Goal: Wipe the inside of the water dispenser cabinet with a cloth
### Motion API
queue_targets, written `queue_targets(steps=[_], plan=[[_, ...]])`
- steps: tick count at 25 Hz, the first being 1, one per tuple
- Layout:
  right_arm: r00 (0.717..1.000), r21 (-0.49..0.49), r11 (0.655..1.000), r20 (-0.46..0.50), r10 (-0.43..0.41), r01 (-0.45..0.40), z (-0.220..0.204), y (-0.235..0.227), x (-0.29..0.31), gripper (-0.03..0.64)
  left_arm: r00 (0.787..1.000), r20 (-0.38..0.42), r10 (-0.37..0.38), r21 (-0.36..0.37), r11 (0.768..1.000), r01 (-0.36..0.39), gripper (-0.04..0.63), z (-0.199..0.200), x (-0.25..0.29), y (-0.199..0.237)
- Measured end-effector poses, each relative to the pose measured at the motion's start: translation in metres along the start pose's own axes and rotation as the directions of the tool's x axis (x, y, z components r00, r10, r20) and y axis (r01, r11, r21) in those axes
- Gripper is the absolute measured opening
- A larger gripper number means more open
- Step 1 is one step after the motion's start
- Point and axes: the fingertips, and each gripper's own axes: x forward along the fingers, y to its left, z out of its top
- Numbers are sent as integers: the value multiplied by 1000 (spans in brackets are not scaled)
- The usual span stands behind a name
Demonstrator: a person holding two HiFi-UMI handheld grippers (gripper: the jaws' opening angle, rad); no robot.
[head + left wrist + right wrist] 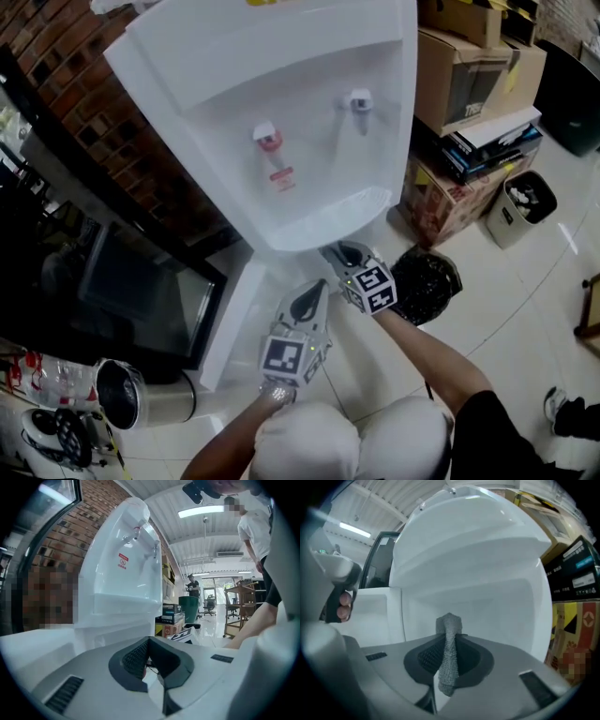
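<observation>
Cloth (449,654), grey and knitted, sat pinched between the closed jaws of the right gripper (340,253), its end sticking up past the tips, just under the front ledge of the white water dispenser (281,112). The left gripper (319,286) hovered beside the dispenser's base, jaws pressed together on nothing.

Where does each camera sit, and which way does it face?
Head view: on the person's head, looking steeply down on the water dispenser, the left gripper, the right gripper and both forearms.
Left gripper view: on the left gripper, facing the water dispenser's front; jaws together, empty; an arm at right.
Right gripper view: on the right gripper, facing the water dispenser; jaws shut on the cloth; fingers at left.
Shared: all three show the water dispenser.
</observation>
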Motion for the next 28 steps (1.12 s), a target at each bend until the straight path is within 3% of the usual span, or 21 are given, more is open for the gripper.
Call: queue_targets(steps=[5, 14, 19, 24, 28], plan=[[999, -4, 999, 29, 40, -40, 6, 4, 32, 38, 1000, -22, -11, -18, 1000, 10, 2, -5, 4, -6], [991, -4, 997, 116, 73, -73, 28, -17, 73, 37, 1000, -23, -12, 24, 1000, 13, 2, -4, 8, -3], [988, -41, 988, 33, 148, -147, -10, 10, 89, 37, 1000, -19, -16, 22, 1000, 17, 2, -4, 8, -3], [987, -51, 987, -49, 152, -155, -49, 23, 90, 37, 1000, 19, -25, 12, 1000, 25, 2, 1, 7, -4], [983, -44, 989, -123, 136, -142, -83, 20, 86, 37, 999, 3, -33, 6, 999, 33, 2, 2, 4, -5]])
